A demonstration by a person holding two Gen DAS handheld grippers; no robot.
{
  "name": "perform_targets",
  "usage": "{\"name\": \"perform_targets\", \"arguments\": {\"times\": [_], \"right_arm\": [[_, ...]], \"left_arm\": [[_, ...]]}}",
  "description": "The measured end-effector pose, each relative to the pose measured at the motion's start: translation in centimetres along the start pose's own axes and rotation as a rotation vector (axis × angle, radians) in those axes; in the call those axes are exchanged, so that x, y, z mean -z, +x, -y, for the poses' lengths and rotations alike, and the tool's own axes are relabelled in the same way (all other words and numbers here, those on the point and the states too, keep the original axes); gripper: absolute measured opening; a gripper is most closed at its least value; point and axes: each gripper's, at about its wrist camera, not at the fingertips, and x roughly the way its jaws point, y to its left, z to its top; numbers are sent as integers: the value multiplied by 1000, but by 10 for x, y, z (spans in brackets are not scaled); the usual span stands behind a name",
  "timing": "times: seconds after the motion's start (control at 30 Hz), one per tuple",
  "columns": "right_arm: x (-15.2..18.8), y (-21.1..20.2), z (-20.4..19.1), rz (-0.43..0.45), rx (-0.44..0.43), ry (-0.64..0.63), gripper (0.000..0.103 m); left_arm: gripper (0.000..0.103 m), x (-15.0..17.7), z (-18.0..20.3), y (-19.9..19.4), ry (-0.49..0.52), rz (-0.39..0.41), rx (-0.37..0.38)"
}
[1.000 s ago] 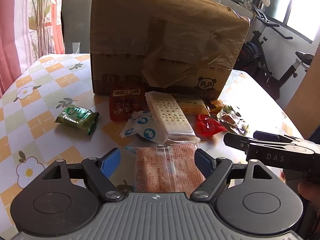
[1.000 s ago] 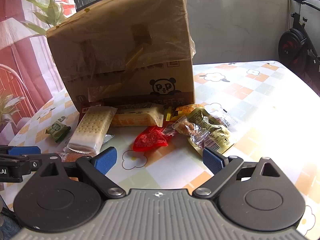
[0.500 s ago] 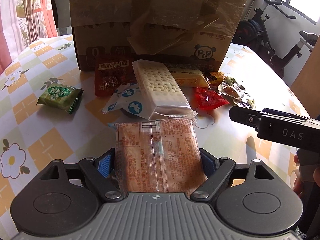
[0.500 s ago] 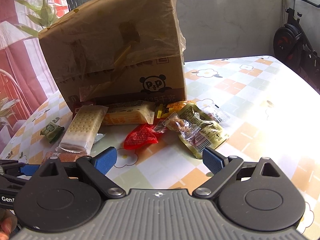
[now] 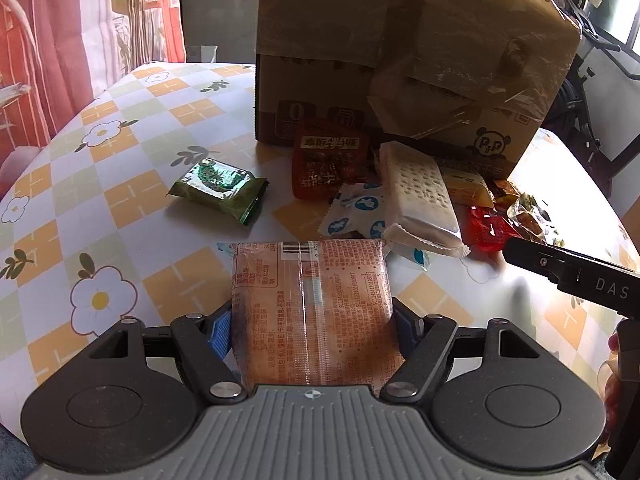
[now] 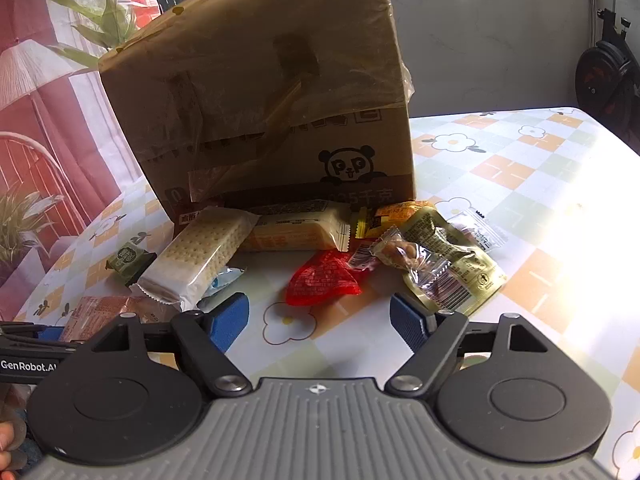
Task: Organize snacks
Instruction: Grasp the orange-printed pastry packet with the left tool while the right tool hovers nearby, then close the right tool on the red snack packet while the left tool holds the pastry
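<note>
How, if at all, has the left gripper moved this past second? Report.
Yes. The left gripper went forward toward the cardboard box, further over the orange packet; jaws just closing on it.

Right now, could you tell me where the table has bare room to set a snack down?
Free: the cloth left of the green packet, and the sunlit stretch right of the olive packet. Crowded: the strip along the cardboard box, where the cracker pack and other packets overlap.
</note>
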Motion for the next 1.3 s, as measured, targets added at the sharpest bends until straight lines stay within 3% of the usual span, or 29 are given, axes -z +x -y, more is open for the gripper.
{"name": "perform_targets", "arguments": {"times": [0.37,0.57,0.63,0.77,1.07,1.3], "right_arm": [[-29,51,0,-82,55,13,73],[-32,69,-23,-101,153,-141,72],[-28,72,-29,-92,184,-201,63],[-24,65,-28,-89,165,-205,55],[1,34,-36,-96,81,-217,55],[0,17,-29,-84,45,-165,54]], "left_arm": [[77,-6,-25,-7,-88,74,-67],[77,-6,-34,-8,-112,95,-67],[77,-7,-36,-8,-117,102,-72],[77,-11,-37,-6,-125,111,-103],[77,-9,-34,-9,-116,123,-85],[77,-8,-32,-13,-110,133,-82]]}}
